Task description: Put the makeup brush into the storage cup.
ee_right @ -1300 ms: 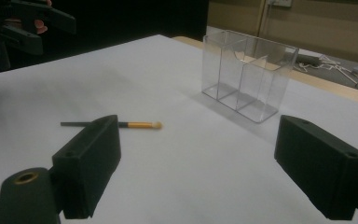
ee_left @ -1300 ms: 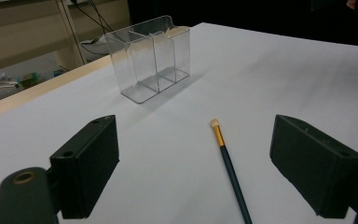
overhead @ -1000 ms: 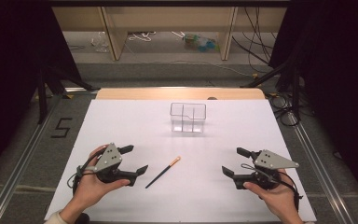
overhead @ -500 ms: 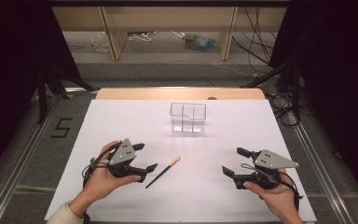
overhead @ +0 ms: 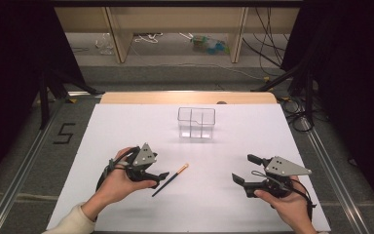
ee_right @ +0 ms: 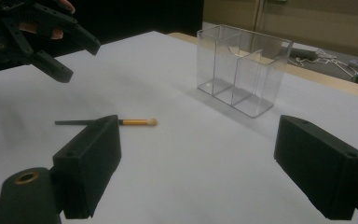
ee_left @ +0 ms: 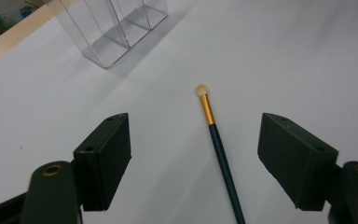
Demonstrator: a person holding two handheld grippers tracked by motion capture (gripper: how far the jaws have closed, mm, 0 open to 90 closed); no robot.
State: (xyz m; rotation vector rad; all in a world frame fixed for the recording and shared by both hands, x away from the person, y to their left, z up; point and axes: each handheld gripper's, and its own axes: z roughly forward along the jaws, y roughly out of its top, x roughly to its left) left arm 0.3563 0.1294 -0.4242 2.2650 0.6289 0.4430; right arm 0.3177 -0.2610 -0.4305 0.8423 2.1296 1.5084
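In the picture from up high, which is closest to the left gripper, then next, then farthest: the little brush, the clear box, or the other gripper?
From the left gripper:
1. The brush, lying right beside it on the white table.
2. The clear box, up toward the far edge, middle.
3. The right gripper, across the table on the person's right side.

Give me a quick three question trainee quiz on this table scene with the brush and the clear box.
1. True or false: the thin dark-handled brush with a gold ferrule lies flat on the white table.
2. Which gripper is closer to the brush? A left gripper B right gripper
3. What stands at the far middle of the table?

Key
1. True; it lies between the left gripper's spread jaws, untouched.
2. A
3. A clear plastic organiser box with compartments, empty.
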